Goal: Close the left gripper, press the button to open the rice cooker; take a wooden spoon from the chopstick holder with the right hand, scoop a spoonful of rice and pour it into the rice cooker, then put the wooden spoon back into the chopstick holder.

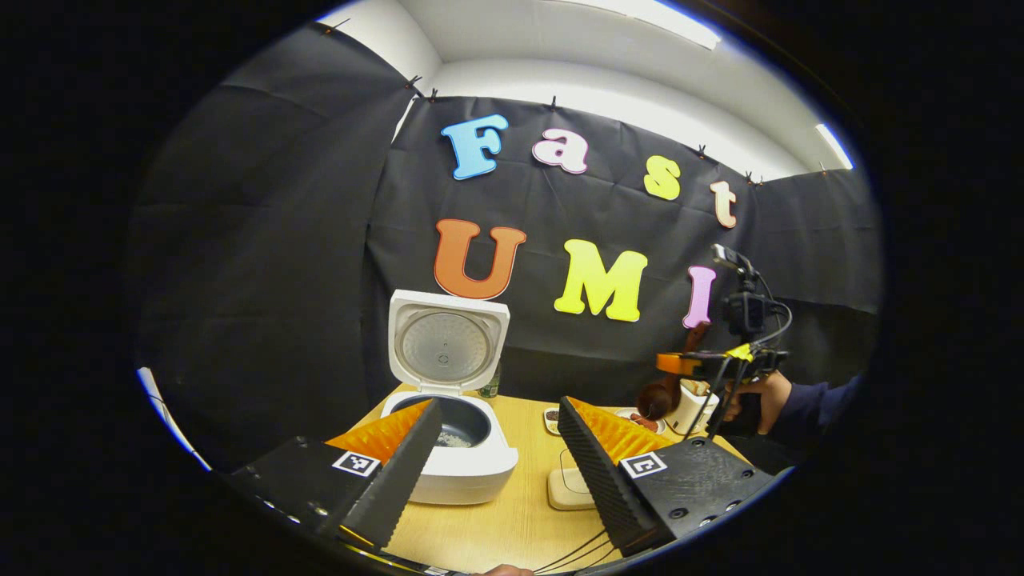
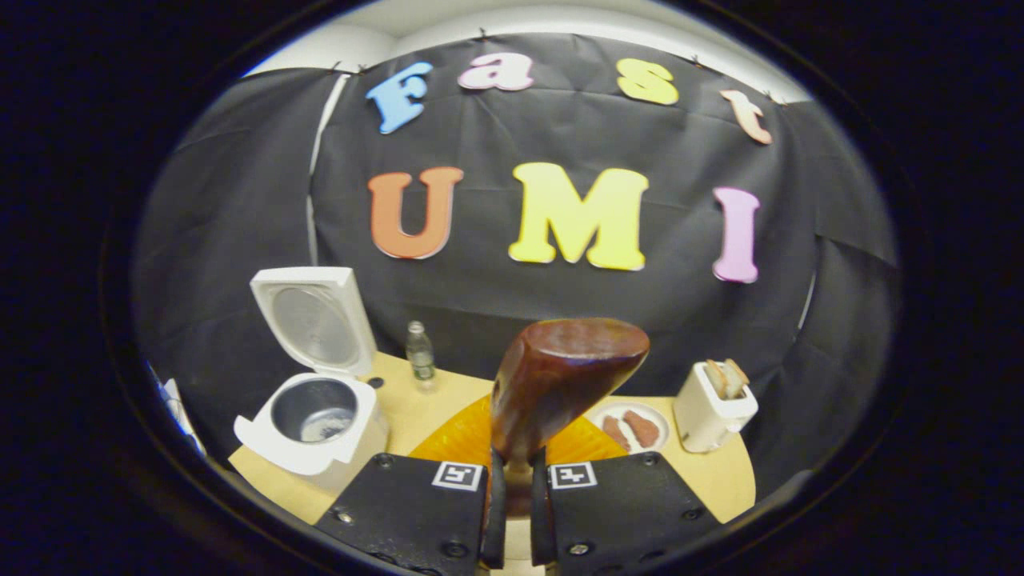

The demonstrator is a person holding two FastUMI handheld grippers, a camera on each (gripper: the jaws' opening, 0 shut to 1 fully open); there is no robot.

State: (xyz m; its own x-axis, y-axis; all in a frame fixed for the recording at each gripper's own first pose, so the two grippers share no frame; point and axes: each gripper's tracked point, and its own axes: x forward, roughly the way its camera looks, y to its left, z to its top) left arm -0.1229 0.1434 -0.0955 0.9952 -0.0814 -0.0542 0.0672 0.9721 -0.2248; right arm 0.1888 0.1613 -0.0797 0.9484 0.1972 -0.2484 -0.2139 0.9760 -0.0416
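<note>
The right tongs are clamped on the handle of the wooden spoon, whose bowl stands up, to the right of the rice cooker. The left tongs are spread wide before the rice cooker, lid raised, on the worktop.

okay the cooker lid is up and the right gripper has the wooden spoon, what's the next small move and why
Probably lower the wooden spoon back toward the chopstick holder. The rice cooker stands open with some rice already in its pot, and the right gripper grips the spoon handle with the bowl raised; whether it still carries rice cannot be told.
</note>
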